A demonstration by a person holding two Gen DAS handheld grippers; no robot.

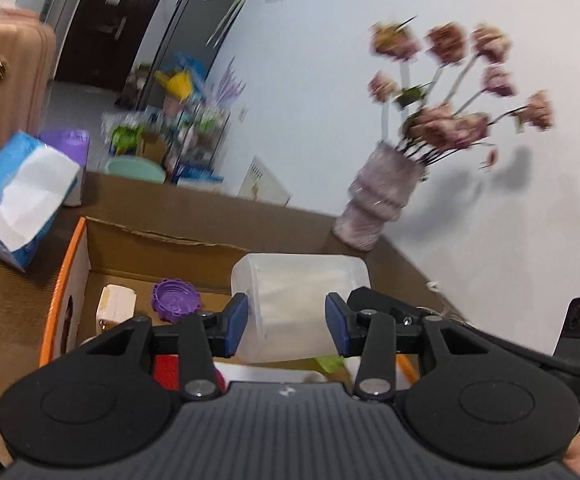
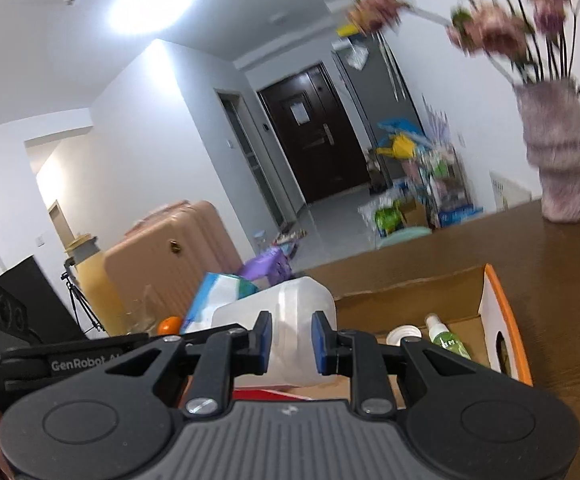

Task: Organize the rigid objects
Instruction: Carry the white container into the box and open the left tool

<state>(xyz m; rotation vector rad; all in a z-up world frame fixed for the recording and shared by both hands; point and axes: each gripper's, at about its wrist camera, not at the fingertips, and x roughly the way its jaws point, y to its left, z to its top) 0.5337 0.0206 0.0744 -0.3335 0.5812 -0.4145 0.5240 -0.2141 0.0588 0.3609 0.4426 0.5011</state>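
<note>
My left gripper (image 1: pixel 286 322) is shut on a translucent white plastic container (image 1: pixel 302 300) and holds it over an open cardboard box with an orange rim (image 1: pixel 62 280). My right gripper (image 2: pixel 289 340) is shut on the same container (image 2: pixel 290 312) from the other side. In the box lie a purple lid (image 1: pixel 176 300), a white plug adapter (image 1: pixel 115 306), a red item (image 1: pixel 166 370), a white cap (image 2: pixel 404 335) and a green spray bottle (image 2: pixel 448 340).
The box stands on a brown table (image 2: pixel 550 264). A vase of pink flowers (image 1: pixel 382 196) stands at the table's far edge by the wall. A blue tissue pack (image 1: pixel 18 196) lies left of the box. A pink suitcase (image 2: pixel 162 256) stands beyond the table.
</note>
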